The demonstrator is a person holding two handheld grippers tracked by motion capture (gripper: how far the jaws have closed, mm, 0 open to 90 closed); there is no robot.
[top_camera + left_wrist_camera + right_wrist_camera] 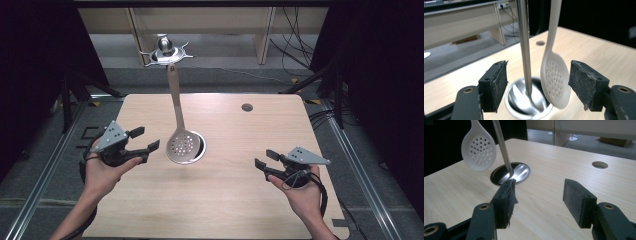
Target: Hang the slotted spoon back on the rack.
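A pale slotted spoon (182, 144) hangs bowl-down from a steel hook rack (166, 51) atop a thin steel pole (525, 50). The pole rises from a round steel base (529, 102) on the wooden table (235, 200). My left gripper (146, 139) is open just left of the spoon's bowl, with its pads off it. In the left gripper view the spoon (555, 80) and pole hang beyond the open left gripper (537, 85). My right gripper (265, 159) stands open and empty at the table's right, pointing left. From the right gripper (541, 202) the spoon (479, 150) and base (511, 173) lie farther off.
A small round cable hole (247, 107) sits in the table's far right part. Dark curtains flank both sides, and metal rails run along the floor. A light wooden bench (200, 22) and loose cables lie beyond the far edge.
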